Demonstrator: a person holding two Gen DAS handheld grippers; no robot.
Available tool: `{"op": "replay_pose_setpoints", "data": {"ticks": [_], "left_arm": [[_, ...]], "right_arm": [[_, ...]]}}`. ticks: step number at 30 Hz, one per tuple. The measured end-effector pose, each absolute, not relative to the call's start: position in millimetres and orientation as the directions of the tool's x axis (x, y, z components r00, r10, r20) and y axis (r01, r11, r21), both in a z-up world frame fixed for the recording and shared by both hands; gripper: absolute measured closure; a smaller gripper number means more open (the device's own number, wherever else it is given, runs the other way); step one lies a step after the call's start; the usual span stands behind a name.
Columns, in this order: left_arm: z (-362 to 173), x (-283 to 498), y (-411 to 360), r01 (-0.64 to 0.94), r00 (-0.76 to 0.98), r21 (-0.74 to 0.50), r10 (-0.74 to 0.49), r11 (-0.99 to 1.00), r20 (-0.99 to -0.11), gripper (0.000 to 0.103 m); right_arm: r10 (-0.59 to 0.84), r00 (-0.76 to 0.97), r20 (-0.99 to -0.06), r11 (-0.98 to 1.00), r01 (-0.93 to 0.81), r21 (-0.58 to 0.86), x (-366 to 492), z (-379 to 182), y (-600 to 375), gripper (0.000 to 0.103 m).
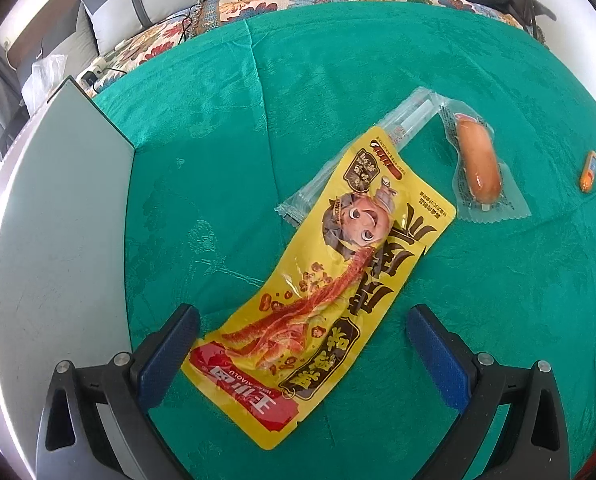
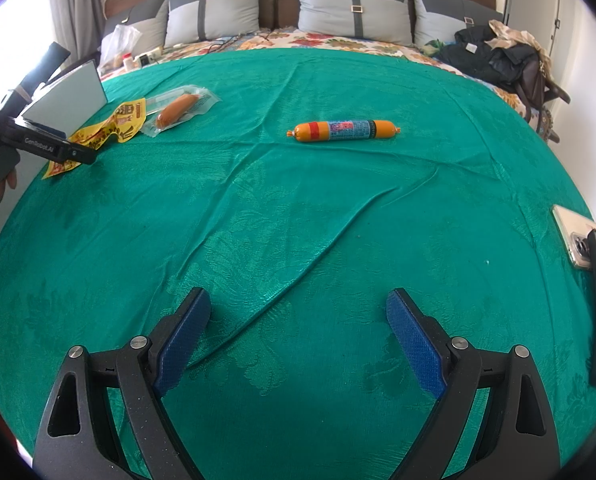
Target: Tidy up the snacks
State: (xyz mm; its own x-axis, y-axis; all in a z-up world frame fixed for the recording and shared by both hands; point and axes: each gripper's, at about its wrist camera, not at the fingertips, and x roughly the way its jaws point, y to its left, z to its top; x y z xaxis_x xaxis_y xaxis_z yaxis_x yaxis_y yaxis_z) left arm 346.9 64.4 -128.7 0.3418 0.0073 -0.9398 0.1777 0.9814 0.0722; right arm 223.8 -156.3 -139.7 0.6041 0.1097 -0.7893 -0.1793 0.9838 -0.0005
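Note:
A yellow snack packet [image 1: 334, 276] lies on the green cloth, its near end between the open fingers of my left gripper [image 1: 303, 322]. It overlaps a clear wrapper [image 1: 402, 120]. A sausage in a clear wrapper [image 1: 478, 160] lies to the right of it. An orange and blue sausage stick [image 2: 343, 130] lies alone mid-cloth; its end shows in the left wrist view [image 1: 589, 171]. My right gripper [image 2: 298, 304] is open and empty over bare cloth, well short of the stick. The left gripper [image 2: 80, 155], packet [image 2: 98, 134] and wrapped sausage [image 2: 176, 110] show at far left.
A grey box [image 1: 58, 232] stands at the left edge of the green cloth [image 2: 298, 220], also seen from the right wrist [image 2: 70, 96]. Two phones [image 2: 590, 256] lie at the right edge. Pillows, a flowered bedspread and dark bags [image 2: 498, 60] are behind.

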Motion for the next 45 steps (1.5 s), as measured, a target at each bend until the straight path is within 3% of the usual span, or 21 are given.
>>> {"op": "replay_pose_setpoints", "data": {"ticks": [1,2,13,15,17,22,28,31,33,45], "left_arm": [[-126,343,68,0.163,0.349,0.031,-0.028,0.986,-0.937,0.026],[-125,338,71,0.147,0.341,-0.019,-0.069,0.989,-0.937,0.036],[-120,196,59,0.038,0.335,-0.147,-0.151,0.988,-0.930,0.040],[-120,184,52,0.057,0.348,-0.141,-0.152,0.988,-0.925,0.034],[-123,183,43,0.098,0.348,-0.132,-0.158,0.986,-0.924,0.018],[-128,200,38,0.096,0.420,-0.024,-0.063,0.995,-0.906,0.017],[-131,215,63,-0.079,0.497,-0.045,0.000,0.996,-0.868,0.016],[-136,219,65,-0.105,0.515,-0.011,0.045,0.994,-0.856,0.007],[-139,218,69,-0.118,0.534,-0.014,0.052,0.993,-0.844,0.000],[-141,214,70,-0.129,0.573,-0.016,0.062,0.991,-0.818,0.000]], "right_arm": [[0.110,0.604,-0.789,0.984,-0.179,0.000,224,-140,-156,0.011],[0.110,0.604,-0.789,0.984,-0.179,0.000,224,-140,-156,0.011],[0.115,0.601,-0.791,0.982,-0.188,0.000,224,-141,-155,0.009],[0.115,0.601,-0.791,0.982,-0.188,0.000,224,-141,-155,0.009],[0.115,0.601,-0.791,0.982,-0.188,0.000,224,-141,-155,0.009],[0.115,0.601,-0.791,0.982,-0.188,0.000,224,-141,-156,0.009],[0.116,0.601,-0.791,0.982,-0.188,0.000,224,-141,-156,0.009],[0.116,0.601,-0.791,0.982,-0.188,0.001,224,-141,-155,0.009],[0.116,0.601,-0.791,0.982,-0.188,0.001,224,-140,-156,0.009],[0.116,0.601,-0.791,0.982,-0.188,0.001,224,-140,-156,0.009]]}}
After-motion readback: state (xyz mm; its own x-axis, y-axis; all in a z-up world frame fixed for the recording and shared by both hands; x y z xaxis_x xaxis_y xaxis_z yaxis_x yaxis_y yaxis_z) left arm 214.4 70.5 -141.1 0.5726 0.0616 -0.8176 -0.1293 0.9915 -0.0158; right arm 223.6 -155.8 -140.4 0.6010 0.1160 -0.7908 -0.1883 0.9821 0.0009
